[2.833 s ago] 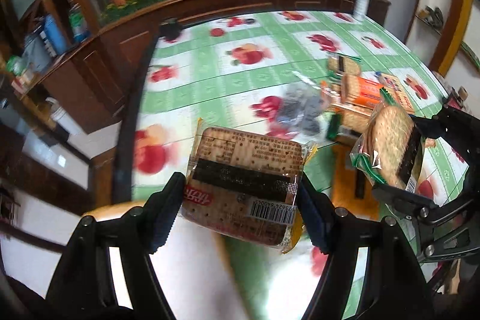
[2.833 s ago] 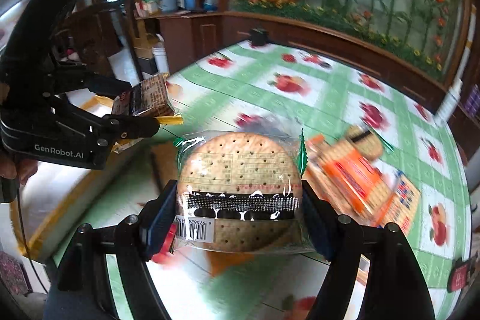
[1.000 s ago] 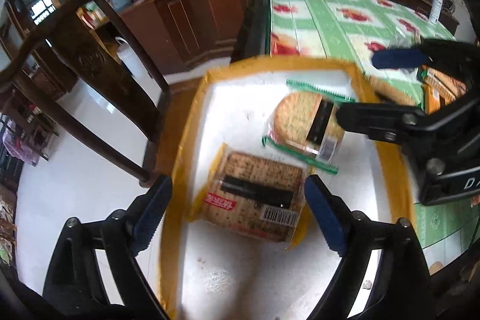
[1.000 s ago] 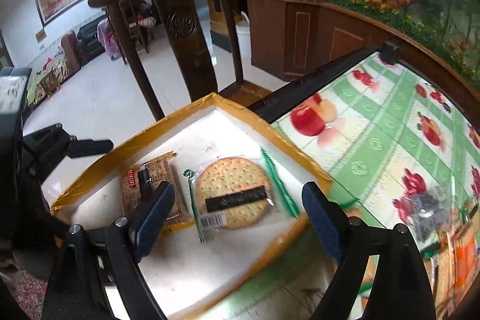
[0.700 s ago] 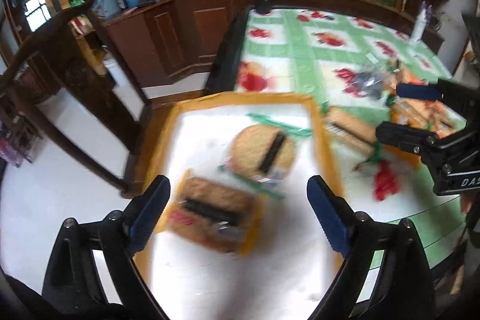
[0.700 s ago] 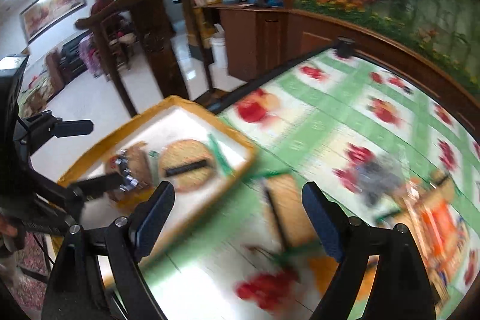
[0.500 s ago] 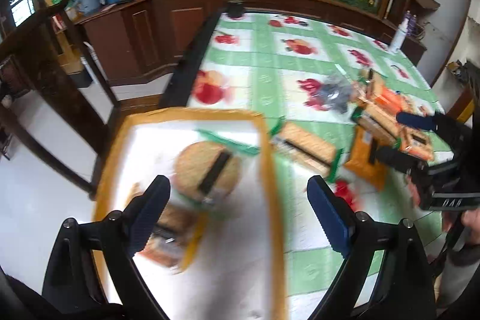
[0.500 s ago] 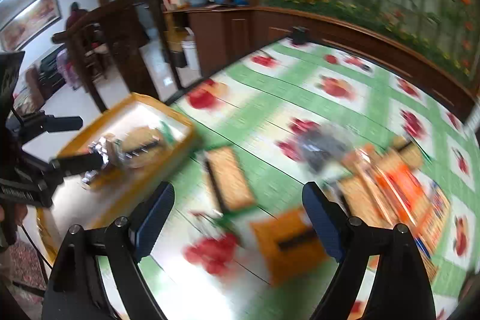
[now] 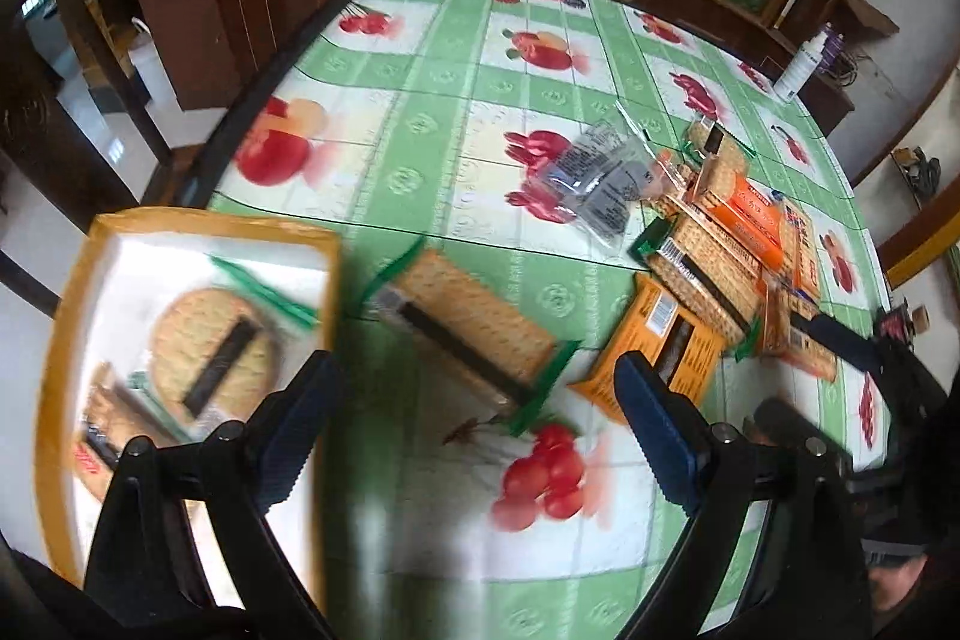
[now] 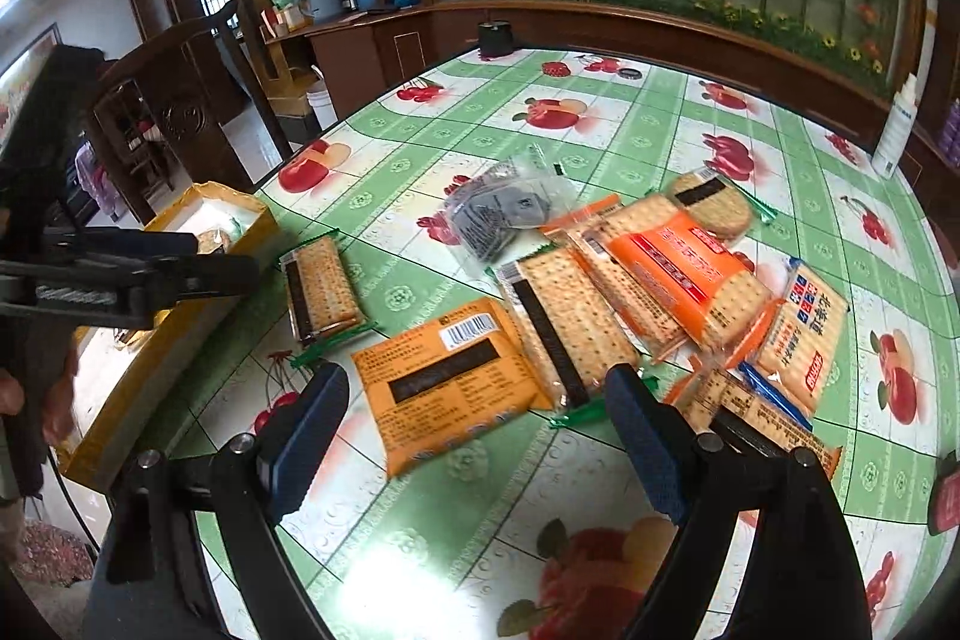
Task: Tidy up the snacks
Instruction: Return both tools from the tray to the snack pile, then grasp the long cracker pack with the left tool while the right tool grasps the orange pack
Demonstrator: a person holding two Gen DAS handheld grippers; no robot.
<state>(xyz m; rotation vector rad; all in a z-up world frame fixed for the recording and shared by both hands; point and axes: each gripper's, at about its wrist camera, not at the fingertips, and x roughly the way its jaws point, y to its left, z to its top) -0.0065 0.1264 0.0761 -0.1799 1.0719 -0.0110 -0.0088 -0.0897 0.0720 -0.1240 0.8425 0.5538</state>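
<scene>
Now both my left fingers point(image 9: 312, 436) and right fingers point(image 10: 312, 436) are spread and empty over the tabletop point(image 10: 600, 142), the orange packet point(image 10: 447, 385) nearest my right ones, the cracker pile point(image 10: 666, 274) beyond it, and the box point(image 9: 192, 232) left of that packet.
</scene>
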